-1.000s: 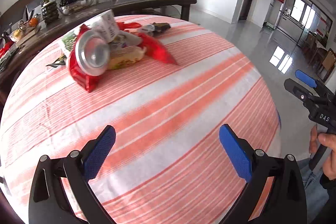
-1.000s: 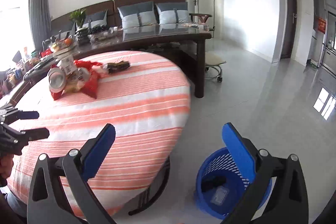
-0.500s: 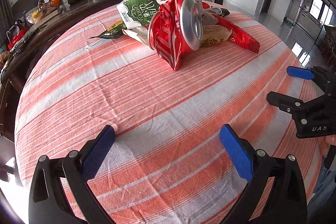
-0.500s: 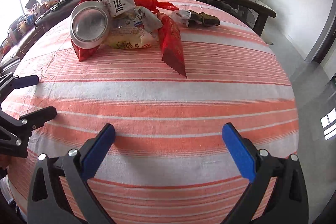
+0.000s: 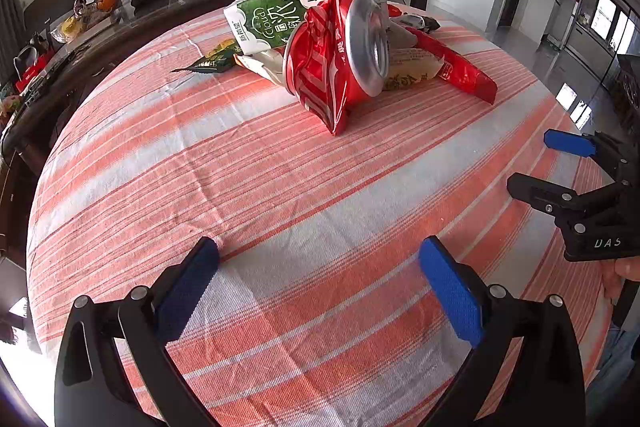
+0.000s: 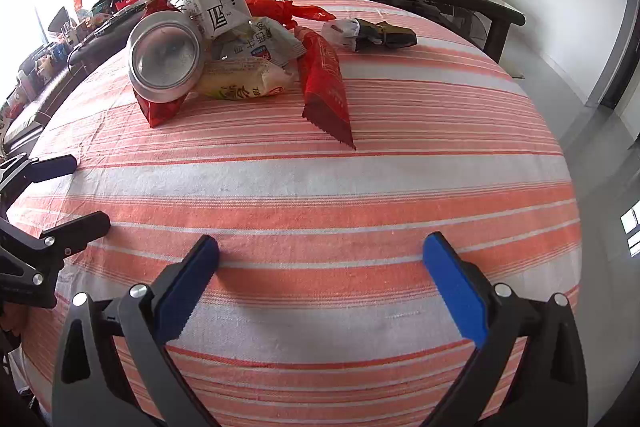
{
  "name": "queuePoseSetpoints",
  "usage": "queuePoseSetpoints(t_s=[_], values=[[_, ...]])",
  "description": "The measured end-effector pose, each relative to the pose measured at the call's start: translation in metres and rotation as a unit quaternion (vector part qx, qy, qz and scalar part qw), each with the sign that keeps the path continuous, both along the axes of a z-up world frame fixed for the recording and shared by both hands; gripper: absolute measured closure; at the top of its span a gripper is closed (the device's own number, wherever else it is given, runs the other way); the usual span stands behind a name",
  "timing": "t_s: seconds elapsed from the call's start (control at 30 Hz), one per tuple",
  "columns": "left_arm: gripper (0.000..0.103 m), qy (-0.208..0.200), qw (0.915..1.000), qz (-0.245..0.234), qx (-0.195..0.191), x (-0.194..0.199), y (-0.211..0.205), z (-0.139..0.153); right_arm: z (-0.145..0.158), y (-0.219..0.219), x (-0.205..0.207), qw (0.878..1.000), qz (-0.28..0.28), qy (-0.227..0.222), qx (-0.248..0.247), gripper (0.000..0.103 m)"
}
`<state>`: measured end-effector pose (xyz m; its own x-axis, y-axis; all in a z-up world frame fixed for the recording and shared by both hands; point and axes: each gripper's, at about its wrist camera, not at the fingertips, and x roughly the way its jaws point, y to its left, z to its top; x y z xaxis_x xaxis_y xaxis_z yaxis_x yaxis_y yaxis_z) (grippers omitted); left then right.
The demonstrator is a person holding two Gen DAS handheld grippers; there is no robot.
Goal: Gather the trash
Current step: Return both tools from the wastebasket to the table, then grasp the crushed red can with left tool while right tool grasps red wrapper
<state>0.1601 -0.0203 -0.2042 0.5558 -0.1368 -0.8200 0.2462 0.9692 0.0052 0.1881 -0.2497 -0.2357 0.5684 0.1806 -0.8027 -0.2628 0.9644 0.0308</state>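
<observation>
L gripper (image 5: pixel 318 269) & R gripper (image 6: pixel 320 267) both hovered spread wide w/ nothing held over the near part of the striped tablecloth (image 6: pixel 320 187), well apart from the trash pile at the far side: crushed red can (image 5: pixel 340 59), green carton (image 5: pixel 276 19), red wrapper (image 6: pixel 324 87).

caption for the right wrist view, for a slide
Open right gripper faces a trash pile topped by a crushed can on the striped tablecloth.

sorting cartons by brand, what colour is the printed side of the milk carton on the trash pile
Green and white milk carton, clearest in the left wrist view.
</observation>
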Motion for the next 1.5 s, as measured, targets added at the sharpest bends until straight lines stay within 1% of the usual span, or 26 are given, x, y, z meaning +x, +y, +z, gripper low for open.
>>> queuePoseSetpoints(t_s=[0.43,0.5,0.53,0.57,0.6,0.67,0.73,0.87,0.97,1.0,1.03,1.07,1.1,1.17,1.27,1.37,1.4,1.47,1.5], values=[[0.004,0.0,1.0,0.0,-0.002,0.0,0.001,0.001,0.0,0.0,0.0,1.0,0.0,0.0,0.0,0.004],[0.004,-0.001,0.9999,-0.003,-0.01,0.0,0.003,0.002,0.0,0.0,0.0,1.0,0.0,0.0,0.0,0.004],[0.005,-0.003,0.9996,-0.011,-0.024,0.001,0.004,0.005,0.0,0.0,0.0,1.0,0.0,0.0,0.0,0.004],[0.005,-0.012,0.9985,-0.022,-0.048,0.004,0.007,0.01,0.0,0.0,0.0,1.0,0.0,0.0,0.0,0.004],[0.005,-0.029,0.9968,-0.027,-0.069,0.006,0.011,0.018,0.0,0.0,0.0,1.0,0.0,0.0,0.0,0.004],[0.005,-0.058,0.9932,-0.028,-0.097,0.018,0.014,0.033,0.0,0.0,0.0,1.0,0.0,0.0,0.0,0.004],[0.005,-0.066,0.9906,-0.036,-0.114,0.037,0.012,0.043,0.0,0.0,0.0,1.0,0.0,0.0,0.0,0.004],[0.005,-0.072,0.9926,-0.042,-0.088,0.073,-0.004,0.044,0.0,0.0,0.0,1.0,0.0,0.0,0.0,0.004],[0.014,-0.067,0.9934,-0.056,-0.074,0.088,-0.013,0.04,0.0,0.0,0.0,1.0,0.0,0.0,0.0,0.004],[0.023,-0.064,0.9937,-0.06,-0.07,0.09,-0.016,0.038,0.0,0.0,0.0,1.0,0.0,0.0,0.0,0.004],[0.038,-0.062,0.9939,-0.062,-0.067,0.092,-0.017,0.037,0.0,0.0,0.0,1.0,0.0,0.0,0.0,0.004],[0.047,-0.056,0.994,-0.064,-0.069,0.092,-0.017,0.035,0.0,0.0,0.0,1.0,0.0,0.0,0.0,0.004],[0.05,-0.053,0.9939,-0.063,-0.074,0.092,-0.015,0.034,0.0,0.0,0.0,1.0,0.0,0.0,0.0,0.004],[0.053,-0.055,0.993,-0.058,-0.087,0.088,-0.011,0.035,0.0,0.0,0.0,1.0,0.0,0.0,0.0,0.004],[0.054,-0.04,0.9922,-0.053,-0.106,0.071,-0.002,0.038,0.0,-0.001,0.0,1.0,0.0,0.0,0.001,0.004],[0.054,-0.022,0.9926,-0.055,-0.106,0.04,0.011,0.043,0.001,-0.004,0.001,1.0,0.002,0.003,0.014,0.004],[0.054,-0.015,0.993,-0.057,-0.102,0.029,0.016,0.044,0.003,-0.008,0.004,1.0,0.005,0.009,0.028,0.004],[0.053,0.005,0.993,-0.062,-0.101,0.007,0.025,0.042,0.011,-0.018,0.019,0.996,0.003,0.032,0.077,0.005],[0.053,0.012,0.9928,-0.063,-0.1,-0.002,0.028,0.041,0.016,-0.023,0.029,0.995,-0.003,0.037,0.096,0.005]])
